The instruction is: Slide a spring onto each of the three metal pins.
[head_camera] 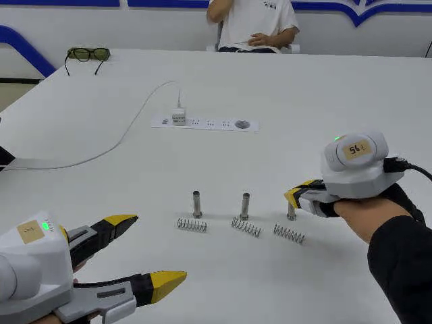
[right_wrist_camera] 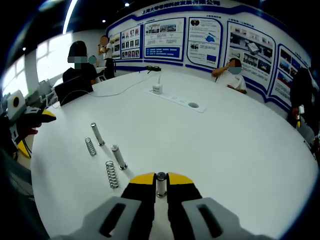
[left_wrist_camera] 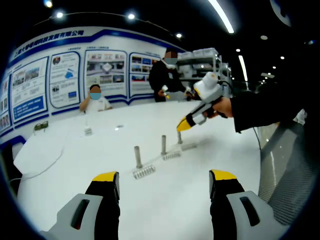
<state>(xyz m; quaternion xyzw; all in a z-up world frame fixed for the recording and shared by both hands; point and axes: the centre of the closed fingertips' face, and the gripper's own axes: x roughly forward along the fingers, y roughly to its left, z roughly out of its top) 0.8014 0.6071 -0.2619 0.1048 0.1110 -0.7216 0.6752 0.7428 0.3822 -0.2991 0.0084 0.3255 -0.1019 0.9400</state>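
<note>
The table [head_camera: 304,88] is seen from above in the head view. The pins [head_camera: 244,205], shared by all views, are faced from afar in the left gripper view, closely in the right.

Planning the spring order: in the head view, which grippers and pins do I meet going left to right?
left gripper → left pin → middle pin → right pin, clamped in the right gripper.
</note>
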